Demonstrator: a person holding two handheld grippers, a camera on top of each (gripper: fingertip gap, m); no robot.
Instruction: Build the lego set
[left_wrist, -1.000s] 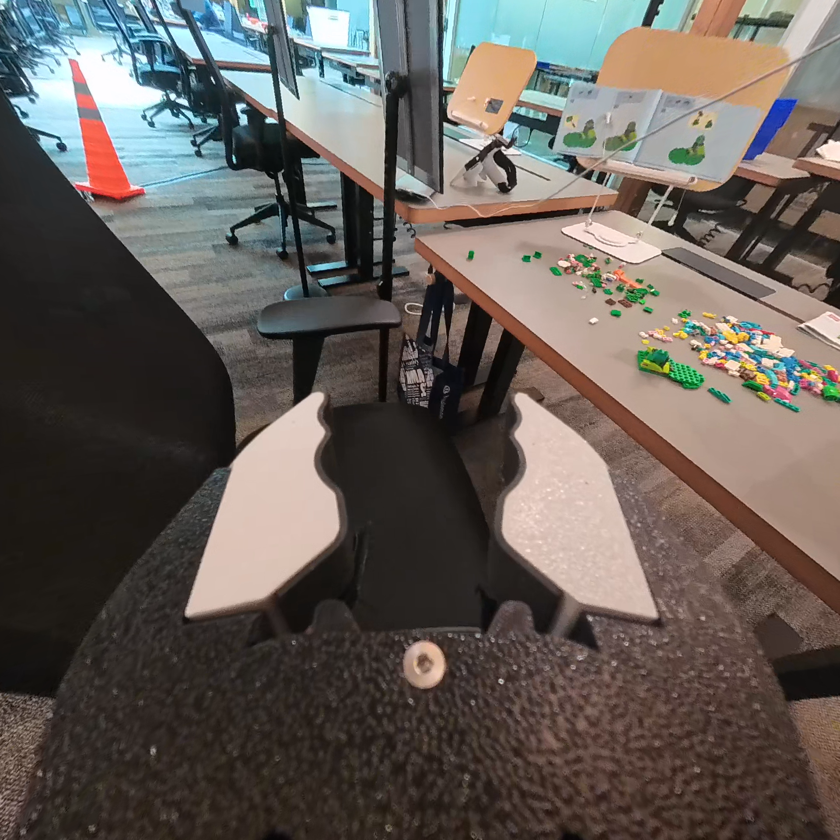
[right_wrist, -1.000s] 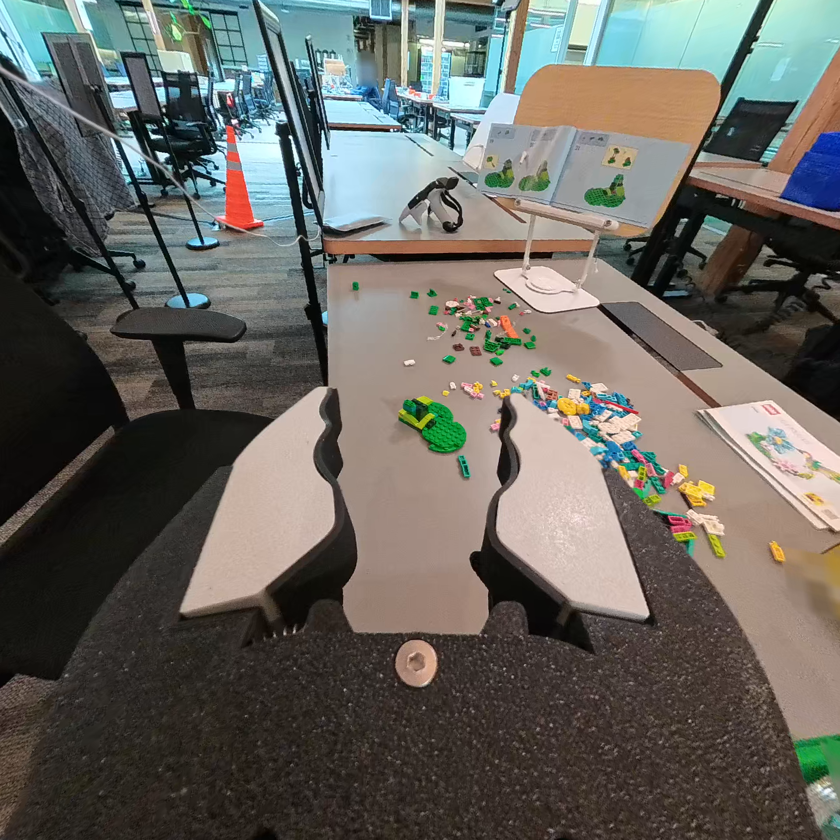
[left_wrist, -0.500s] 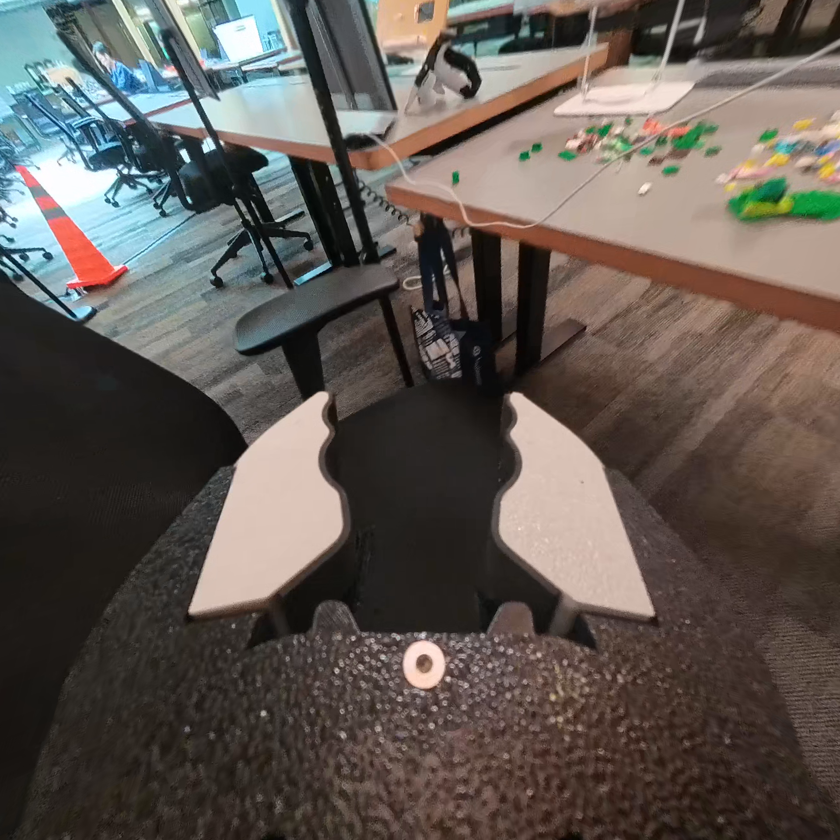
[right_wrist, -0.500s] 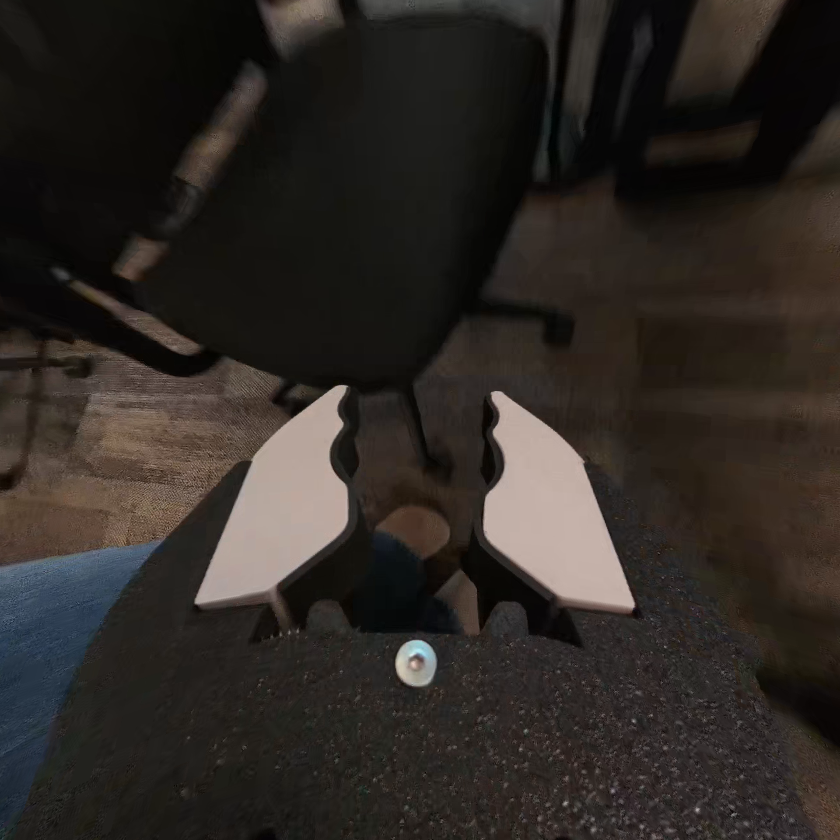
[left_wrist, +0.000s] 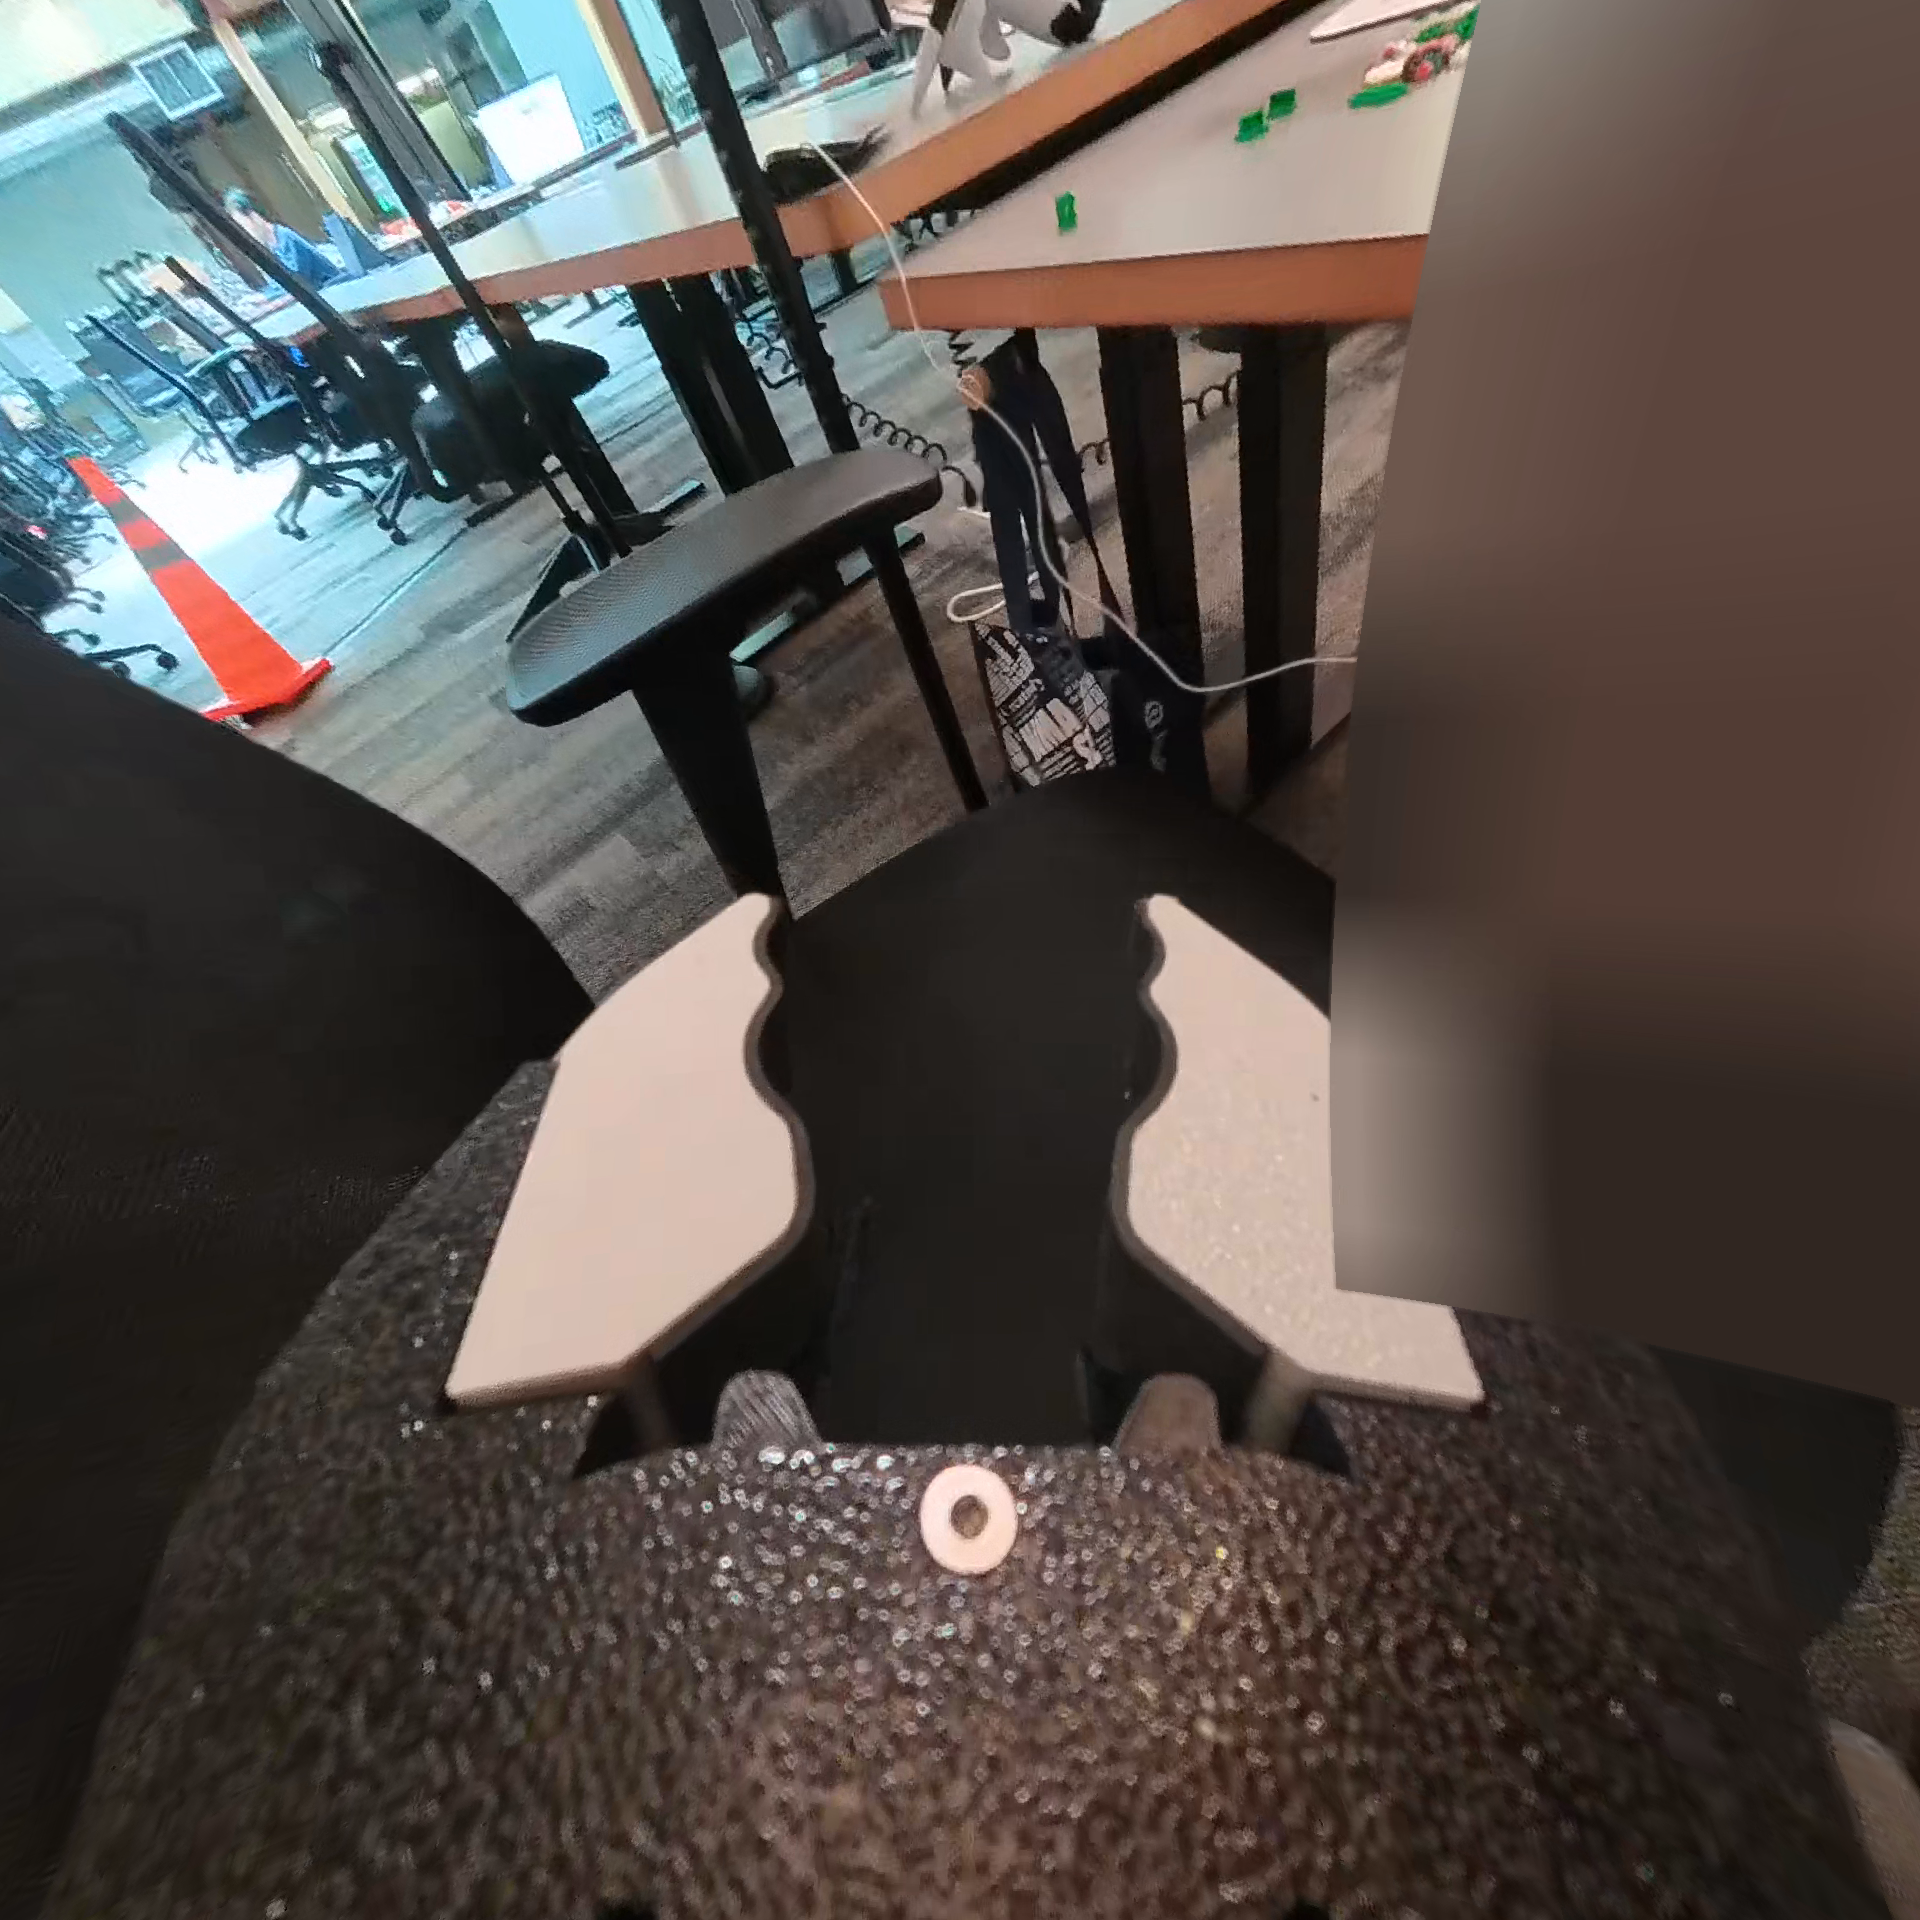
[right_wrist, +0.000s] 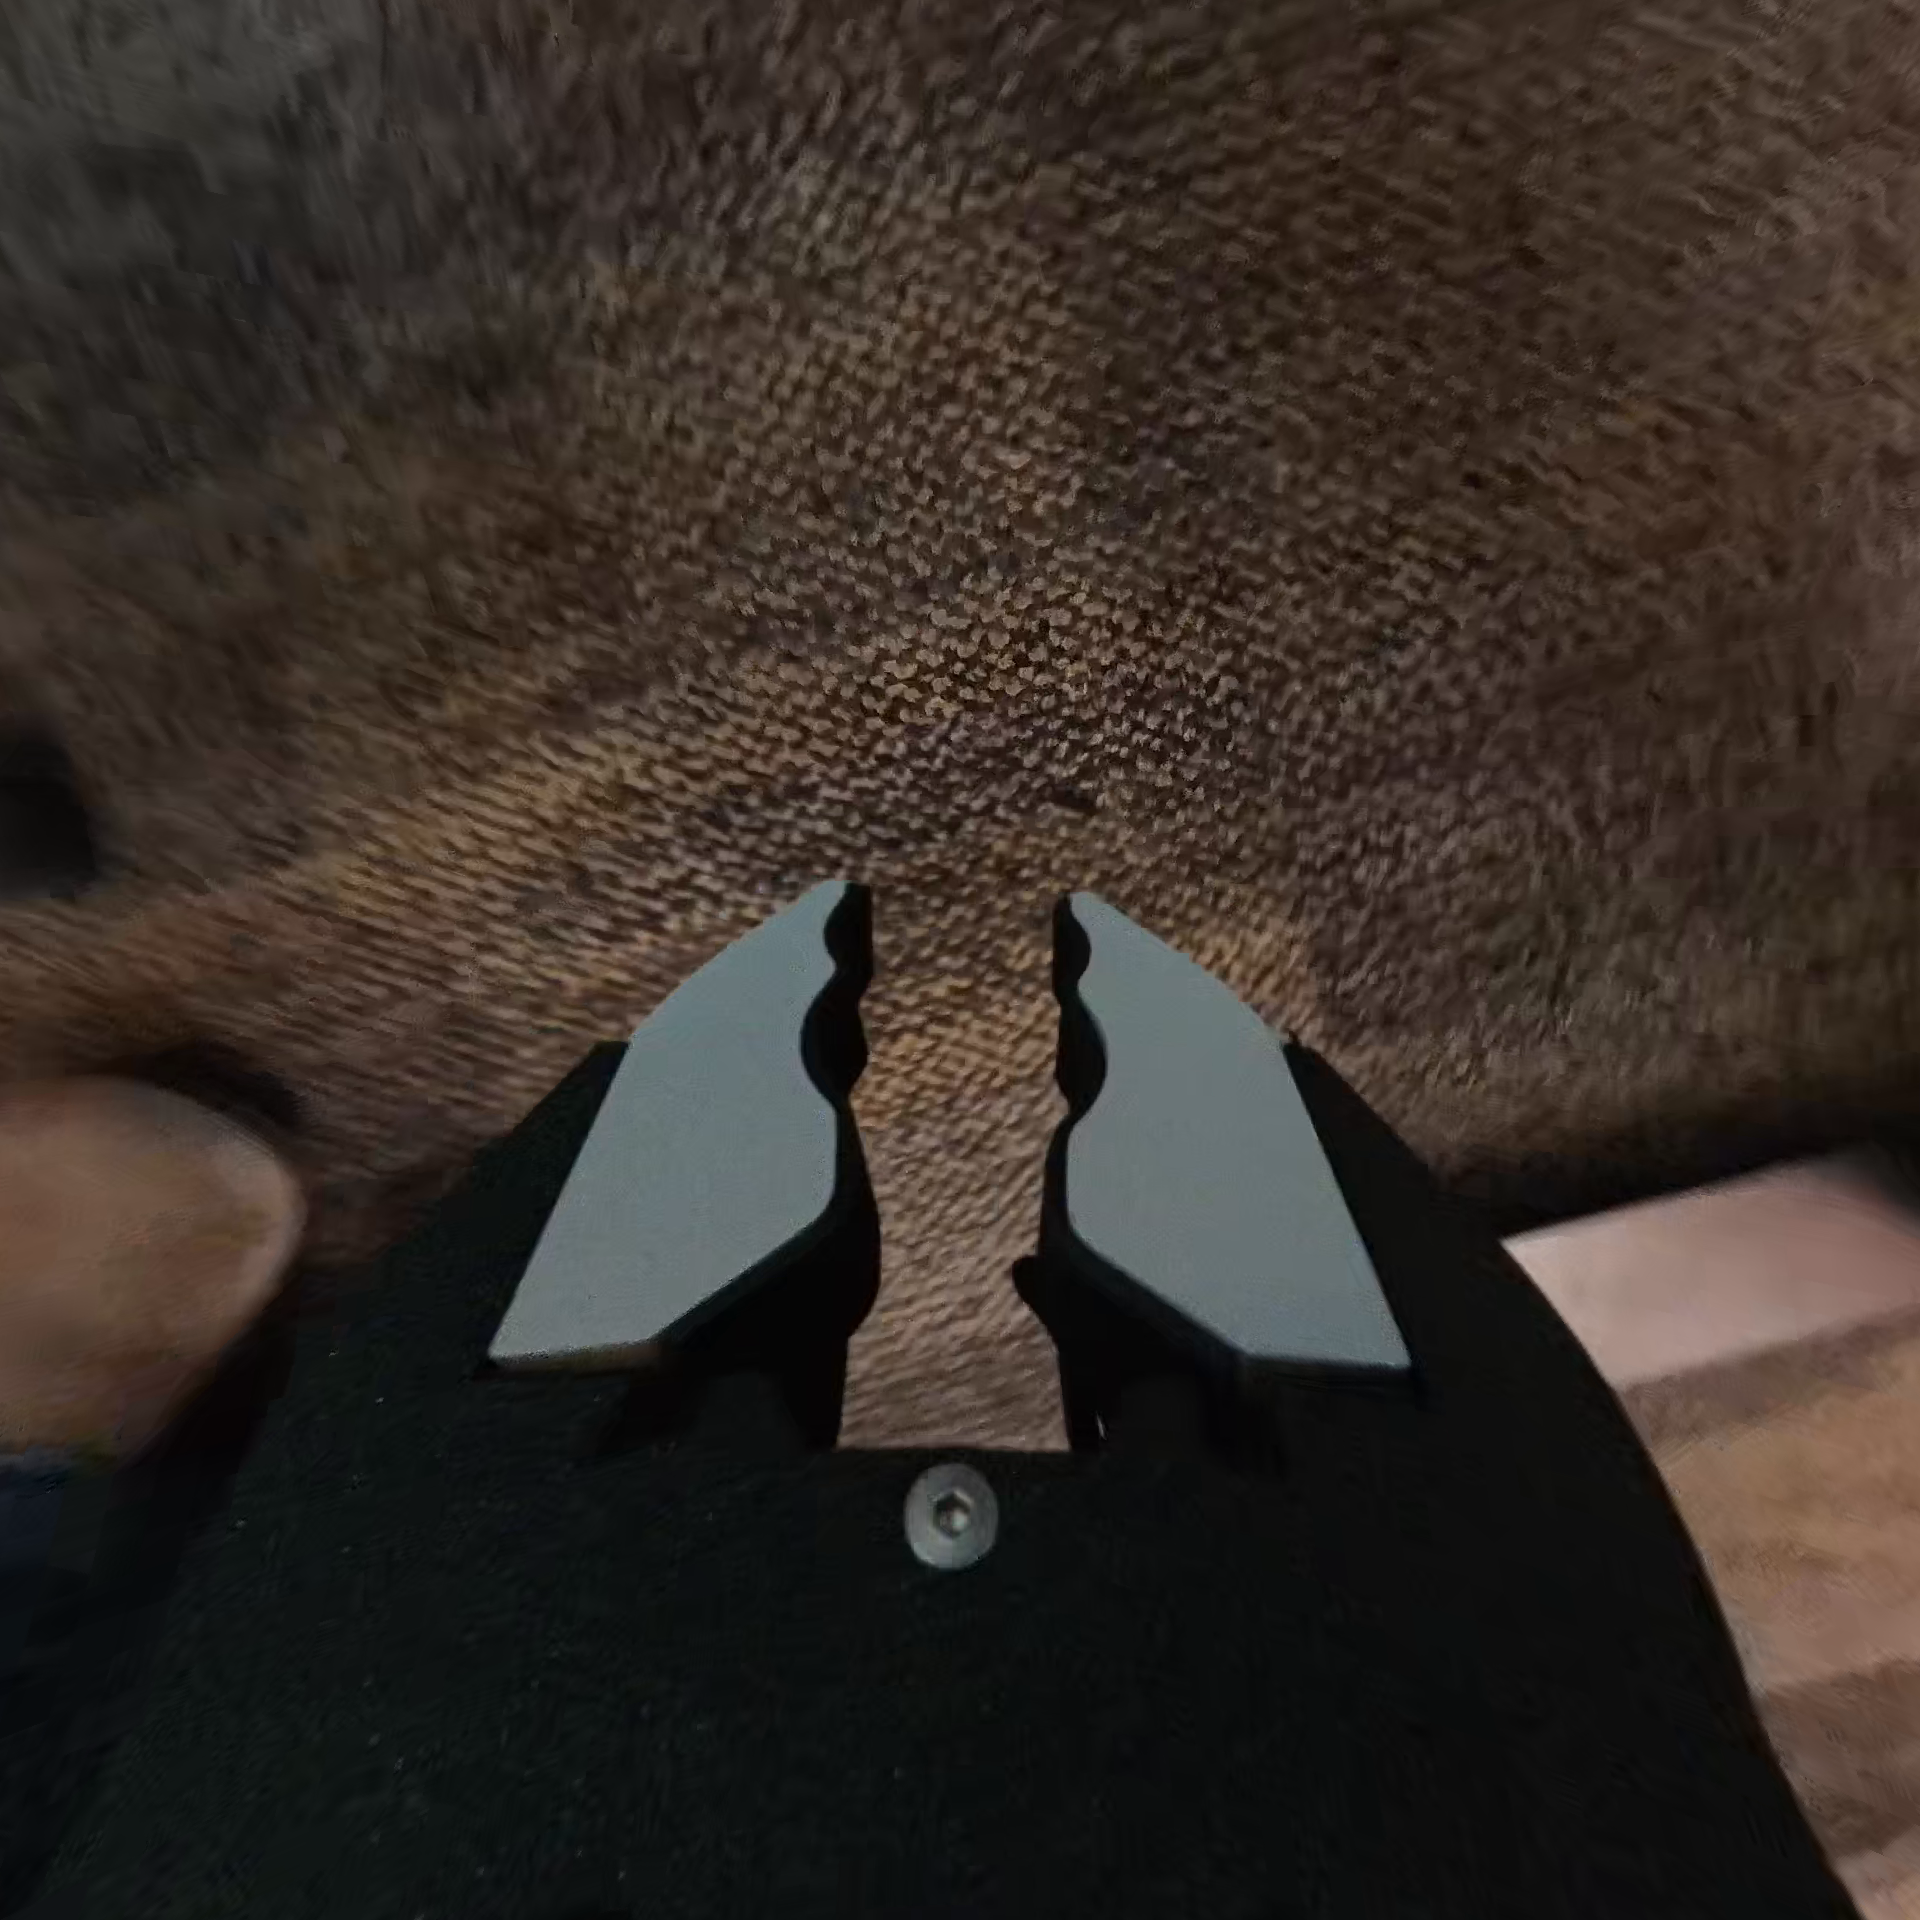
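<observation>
My left gripper (left_wrist: 961, 914) is open and empty, low over a black chair seat (left_wrist: 1039, 914), well below the grey table (left_wrist: 1247, 197). Only a few green lego pieces (left_wrist: 1065, 210) show on the table's near corner at the top right. My right gripper (right_wrist: 961, 899) is open and empty, pointing down close to brown carpet (right_wrist: 987, 520). No lego shows in the right wrist view. A blurred patch covers the right side of the left wrist view.
A black armrest (left_wrist: 717, 592) stands ahead of my left gripper. A dark bag (left_wrist: 1070, 696) and a white cable (left_wrist: 1039, 488) hang under the table. An orange cone (left_wrist: 197, 603) stands at the far left. A blurred fingertip (right_wrist: 125, 1236) shows at the left of the right wrist view. Tip to tip, the grippers are about 80 centimetres apart. Between my left fingertips and the black armrest (left_wrist: 717, 592) there is roughly 30 centimetres.
Both grippers have dropped away from the table. The right one swung down from the lego pile past the chair to the carpet. The left one sank lower over the chair seat.
</observation>
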